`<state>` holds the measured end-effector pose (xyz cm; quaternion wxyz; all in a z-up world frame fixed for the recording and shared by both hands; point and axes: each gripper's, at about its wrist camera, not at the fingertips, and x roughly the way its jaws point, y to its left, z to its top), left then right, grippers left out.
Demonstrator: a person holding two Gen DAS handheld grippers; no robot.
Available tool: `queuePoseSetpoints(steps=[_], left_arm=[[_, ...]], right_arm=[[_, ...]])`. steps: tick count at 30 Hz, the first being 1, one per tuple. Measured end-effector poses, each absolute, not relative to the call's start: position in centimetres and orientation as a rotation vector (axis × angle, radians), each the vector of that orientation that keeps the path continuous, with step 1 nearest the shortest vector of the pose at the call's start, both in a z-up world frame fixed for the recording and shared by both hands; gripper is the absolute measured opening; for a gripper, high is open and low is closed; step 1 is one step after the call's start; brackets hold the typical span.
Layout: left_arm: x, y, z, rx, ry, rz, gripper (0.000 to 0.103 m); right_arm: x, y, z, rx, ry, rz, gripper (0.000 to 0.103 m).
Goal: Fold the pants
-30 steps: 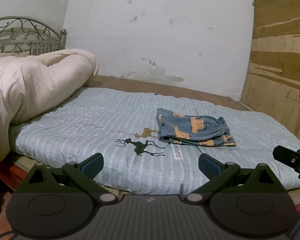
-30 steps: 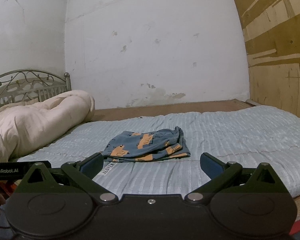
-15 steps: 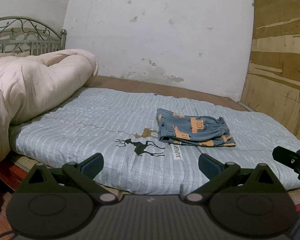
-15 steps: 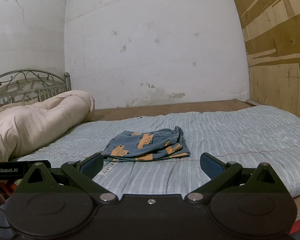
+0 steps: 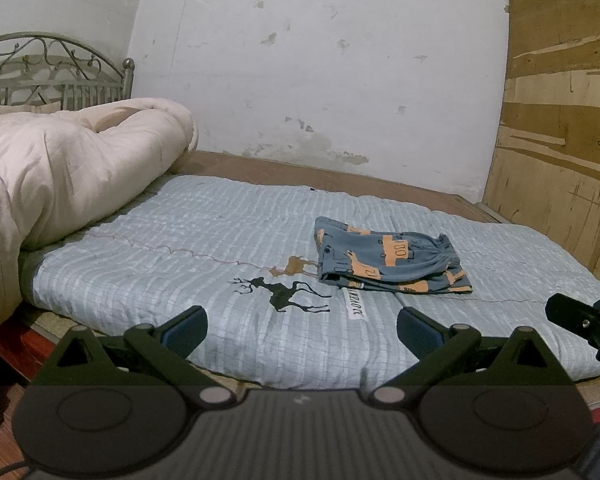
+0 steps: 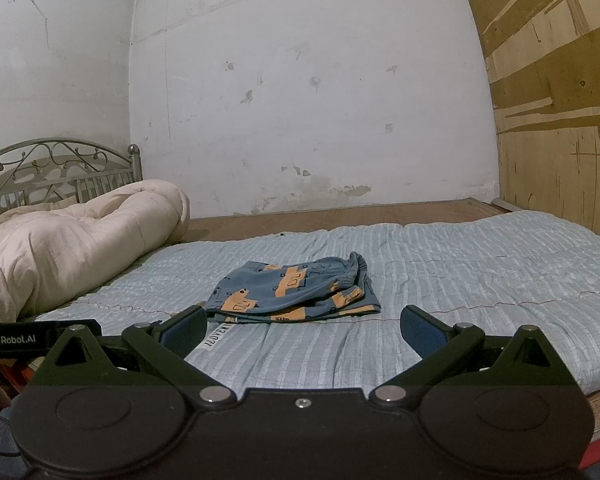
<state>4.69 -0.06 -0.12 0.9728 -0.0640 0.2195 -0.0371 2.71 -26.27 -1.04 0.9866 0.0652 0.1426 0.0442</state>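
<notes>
Here, folded blue cotton pants with orange print (image 5: pixel 392 260) lie on the pale-blue striped quilt (image 5: pixel 180 248); left gripper (image 5: pixel 302 328) and right gripper (image 6: pixel 302 326) hover spread, empty.

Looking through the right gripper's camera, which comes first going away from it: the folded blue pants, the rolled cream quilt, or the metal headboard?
From the right gripper:
1. Folded blue pants with orange print, straight ahead on the mattress.
2. Rolled cream quilt, off to the left.
3. Grey scrolled metal headboard, behind the quilt, far left.
</notes>
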Motion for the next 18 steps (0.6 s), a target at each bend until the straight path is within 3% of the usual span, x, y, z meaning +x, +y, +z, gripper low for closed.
queuePoseSetpoints(steps=[18], left_arm=[[4.94,-0.46,0.14,-0.09,0.49,-0.004,0.102]], right_arm=[[2.69,-26.26,-1.06,0.131,0.286,0.089,0.102]])
